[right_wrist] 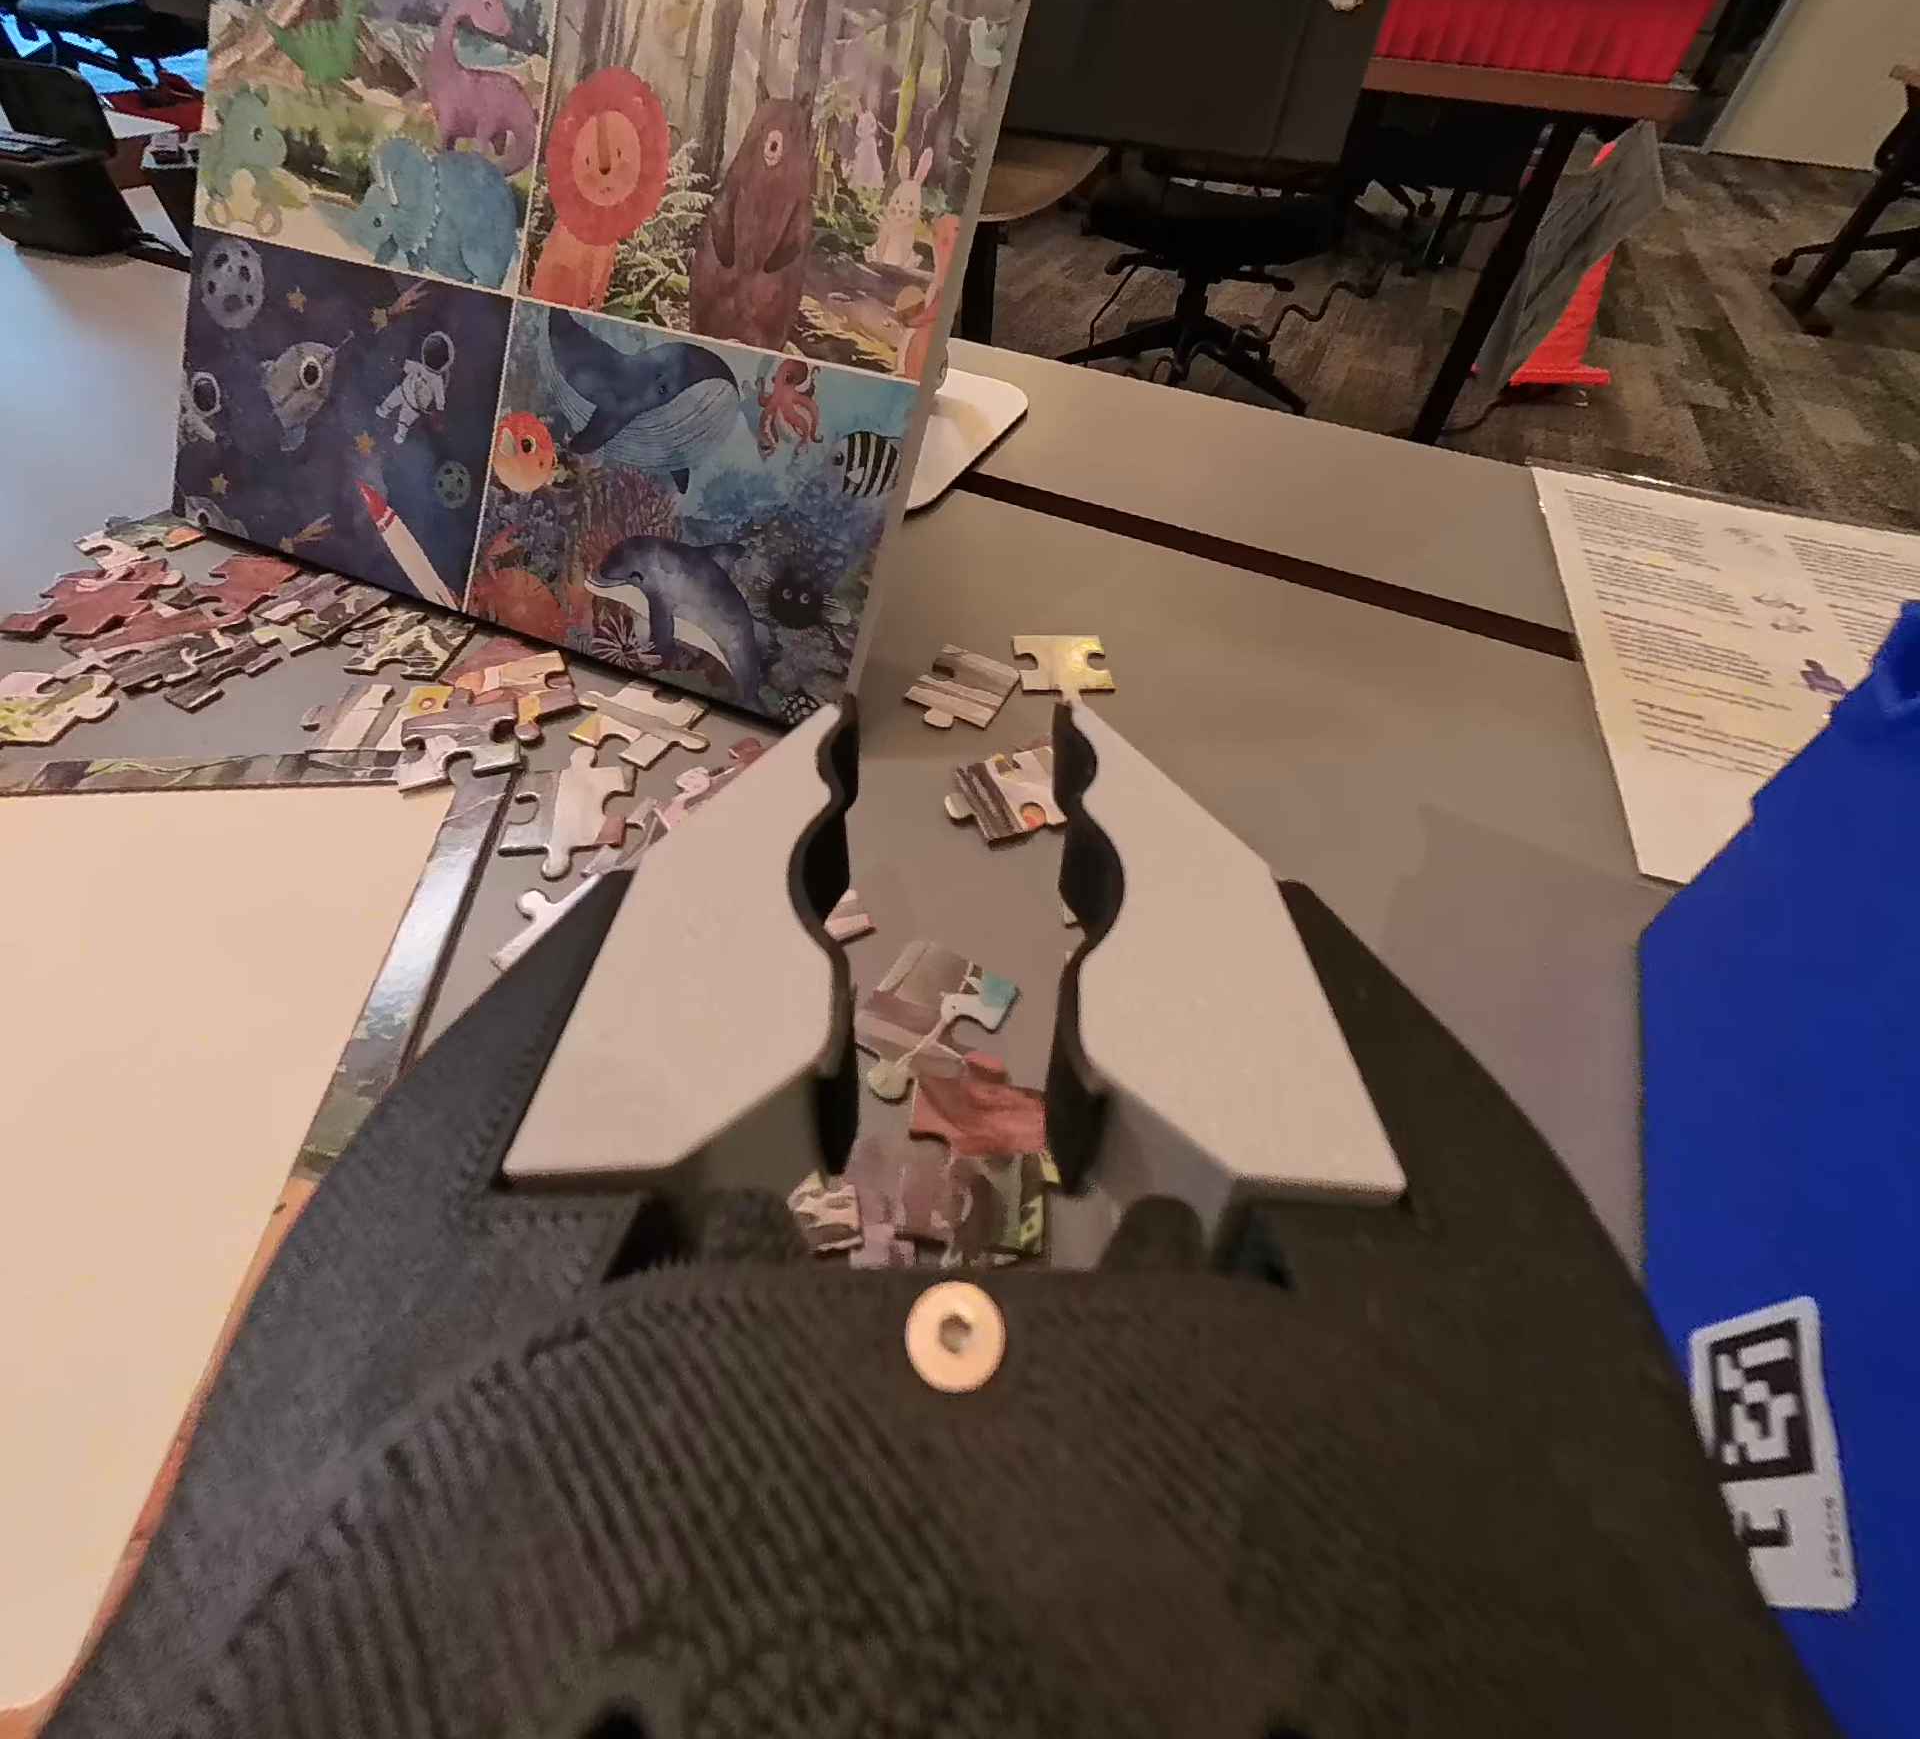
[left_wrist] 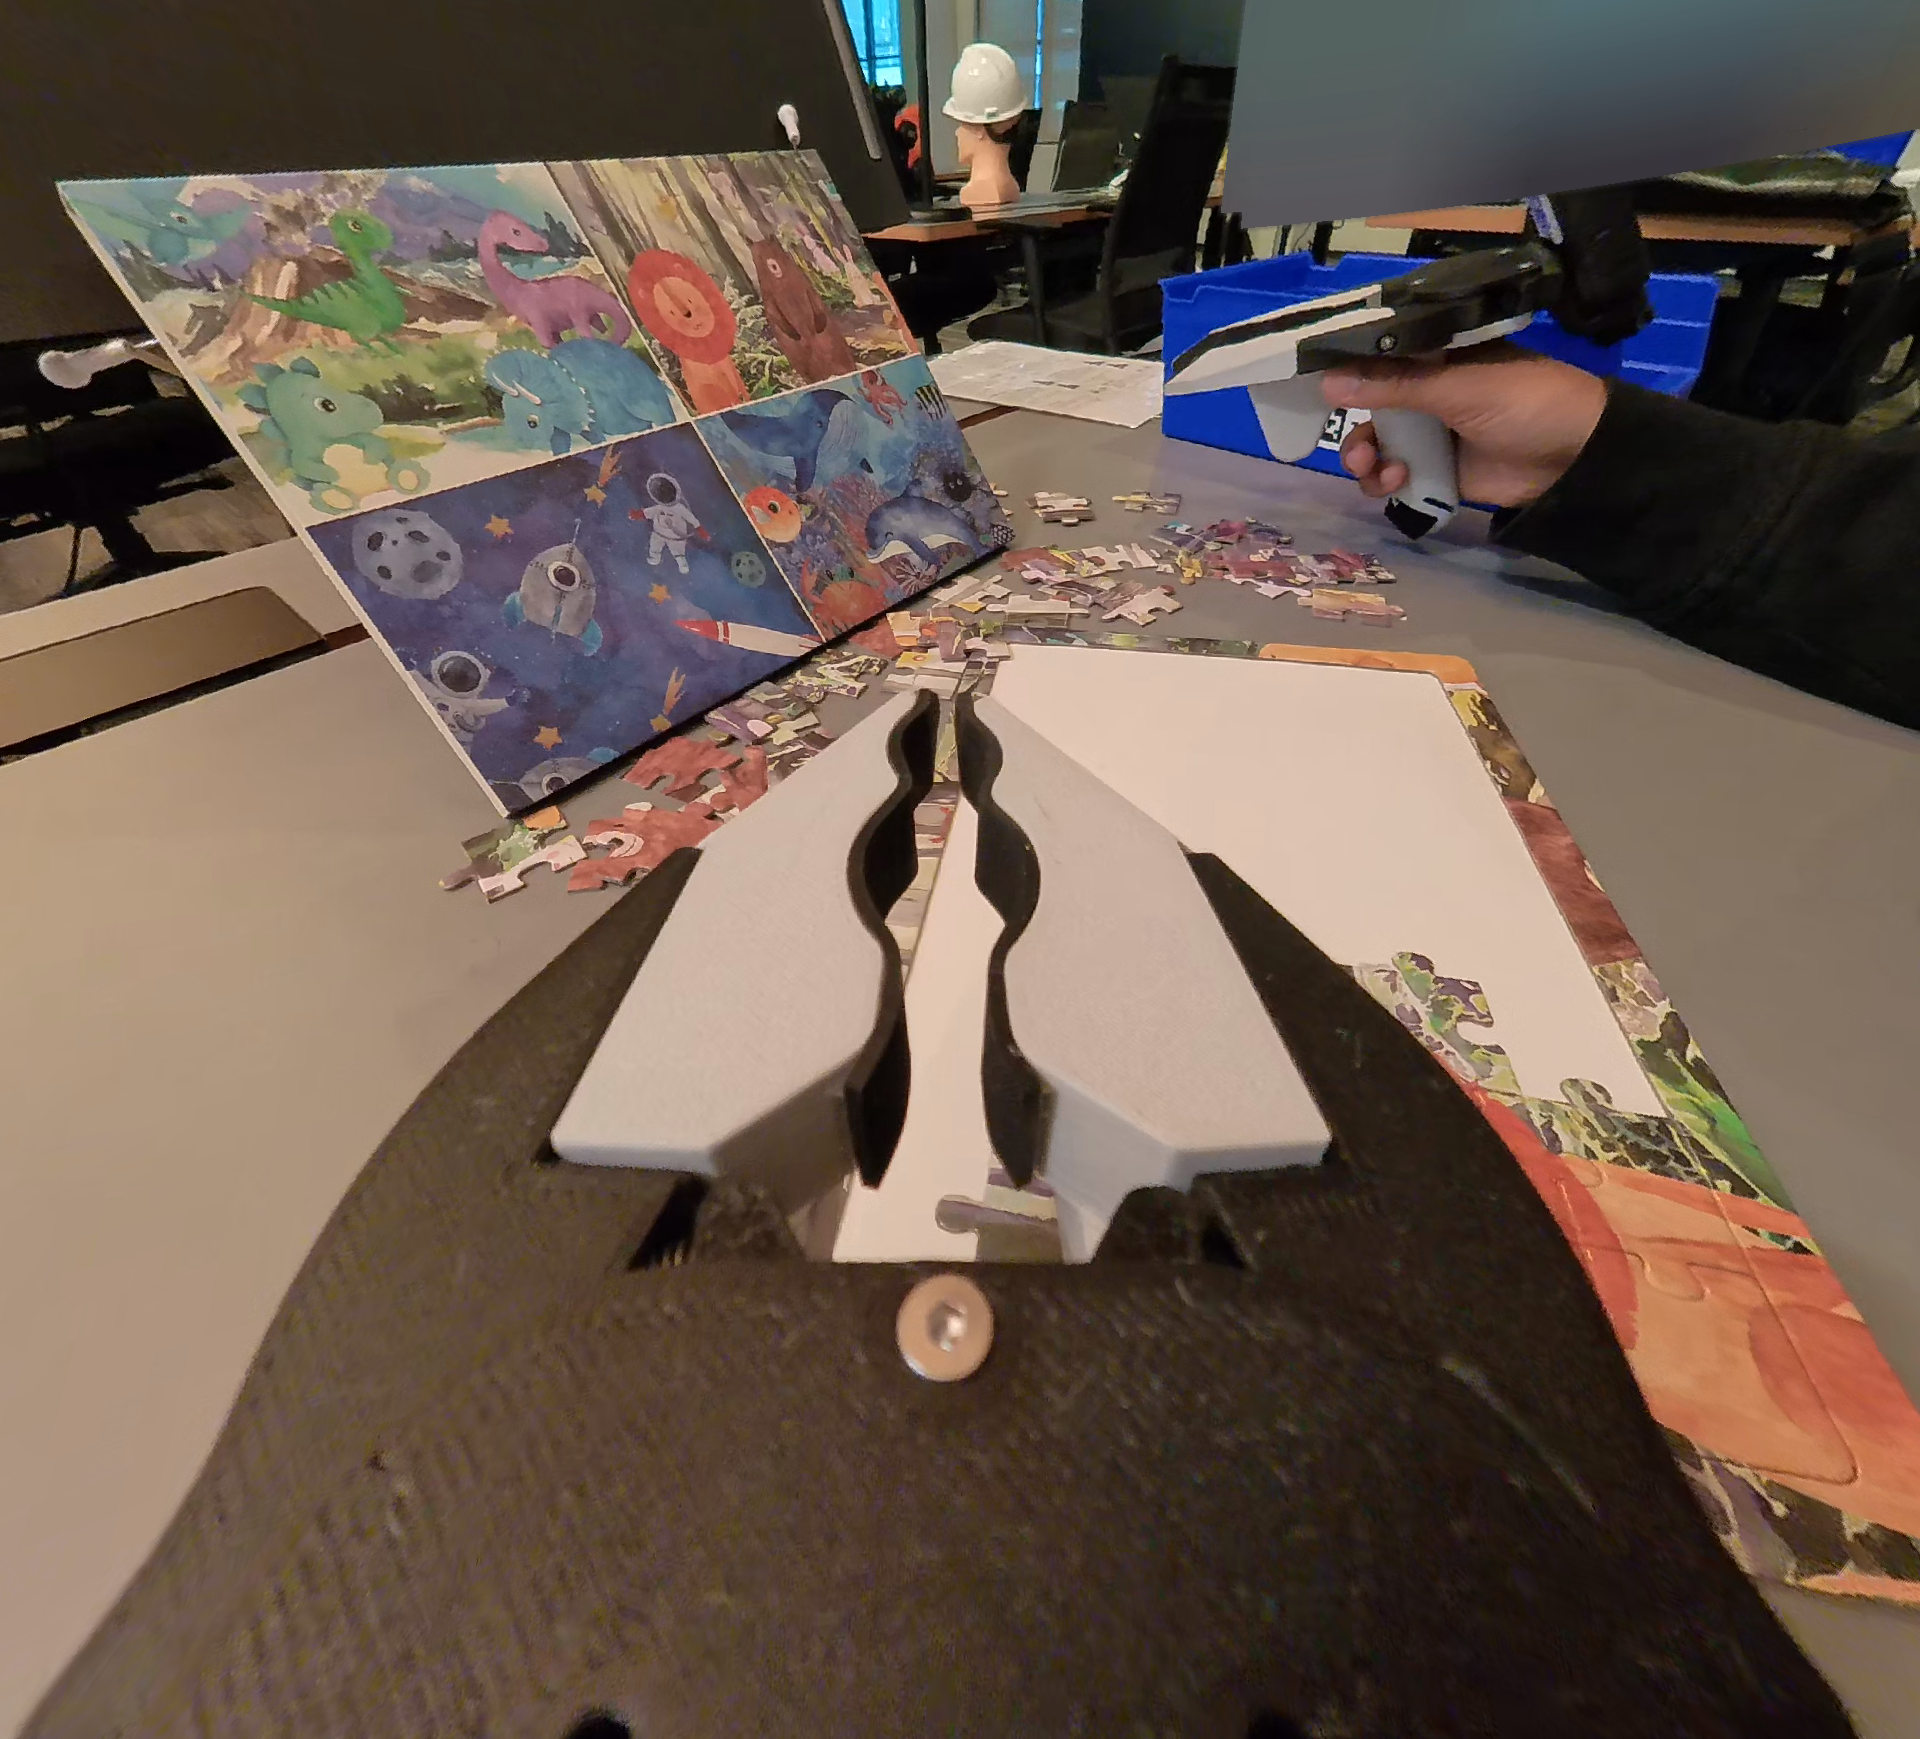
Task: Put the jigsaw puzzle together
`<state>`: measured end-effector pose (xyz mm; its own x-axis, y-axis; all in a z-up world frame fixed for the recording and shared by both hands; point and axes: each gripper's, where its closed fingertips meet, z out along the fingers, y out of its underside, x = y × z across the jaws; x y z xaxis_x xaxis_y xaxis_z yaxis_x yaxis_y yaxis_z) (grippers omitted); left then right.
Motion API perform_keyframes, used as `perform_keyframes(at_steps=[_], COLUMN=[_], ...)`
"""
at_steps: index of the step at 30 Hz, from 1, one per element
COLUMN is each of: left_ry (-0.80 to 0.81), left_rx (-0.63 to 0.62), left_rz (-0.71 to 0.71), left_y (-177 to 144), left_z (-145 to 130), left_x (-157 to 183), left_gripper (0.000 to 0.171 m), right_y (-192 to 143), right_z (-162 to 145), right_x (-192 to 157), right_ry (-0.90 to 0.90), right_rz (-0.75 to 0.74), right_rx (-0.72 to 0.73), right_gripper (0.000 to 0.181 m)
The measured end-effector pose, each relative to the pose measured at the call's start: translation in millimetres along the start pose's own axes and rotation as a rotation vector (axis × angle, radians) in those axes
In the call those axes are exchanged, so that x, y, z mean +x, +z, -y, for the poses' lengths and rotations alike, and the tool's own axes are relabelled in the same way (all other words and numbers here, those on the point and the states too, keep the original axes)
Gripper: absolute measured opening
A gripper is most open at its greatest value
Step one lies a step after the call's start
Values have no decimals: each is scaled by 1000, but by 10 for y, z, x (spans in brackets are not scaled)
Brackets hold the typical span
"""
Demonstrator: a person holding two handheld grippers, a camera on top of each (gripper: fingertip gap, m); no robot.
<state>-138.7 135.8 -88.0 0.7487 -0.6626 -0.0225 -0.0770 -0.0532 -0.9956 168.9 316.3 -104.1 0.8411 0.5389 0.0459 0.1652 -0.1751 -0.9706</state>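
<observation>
Hovering low over the puzzle tray (left_wrist: 1247,785), the left tool (left_wrist: 943,702) has its fingers nearly pressed together, only a thin slit between the wavy black pads, nothing pinched. The tray lies flat on the grey tabletop (left_wrist: 208,1014); its white middle is mostly bare. Joined pieces fill only its right border and near-right corner w/ orange, green and brown artwork (left_wrist: 1683,1274).

The right tool (right_wrist: 956,713) is spread wide, empty, above loose pieces (right_wrist: 935,1045) on the tabletop just right of the tray. In the left wrist view the right tool (left_wrist: 1179,375) shows farther off, held in a hand (left_wrist: 1486,432) w/ a dark sleeve, above the tabletop's far-right area near a blue bin (left_wrist: 1226,318).

More loose pieces (left_wrist: 1091,588) are scattered beyond the tray's far edge and along the foot of the picture board (left_wrist: 520,442). The board stands tilted back on the far-left part of the tabletop, showing 4 panels: dinosaurs, forest animals, space, sea life. A few single pieces (right_wrist: 1008,671) lie apart, just past the right tool's tips. A printed sheet (right_wrist: 1704,650) lies flat by the far-right edge, next to the bin.

Background: office chairs, desks, a white hard hat (left_wrist: 985,84) on a mannequin head.
</observation>
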Motion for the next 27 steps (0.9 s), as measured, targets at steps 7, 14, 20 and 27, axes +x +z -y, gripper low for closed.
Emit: perform_keyframes(at_steps=[7,14,20,27], left_ry=[4,16,-41,-76], left_rx=[-12,-42,-256,-318], left_rz=[6,42,-48,-158], left_y=[13,133,576,785], left_z=[-16,7,-149,-391], left_x=[-11,-177,-501,-374], left_gripper=[1,5,20,16], right_y=[18,243,611,1151], right_z=[19,-270,-115,-396], right_x=[-123,-571,-1169,-1594], right_ry=[-15,-210,-161,-207], right_rz=[30,53,214,301], right_rx=[5,-176,-234,-437], right_gripper=[35,33,36,26])
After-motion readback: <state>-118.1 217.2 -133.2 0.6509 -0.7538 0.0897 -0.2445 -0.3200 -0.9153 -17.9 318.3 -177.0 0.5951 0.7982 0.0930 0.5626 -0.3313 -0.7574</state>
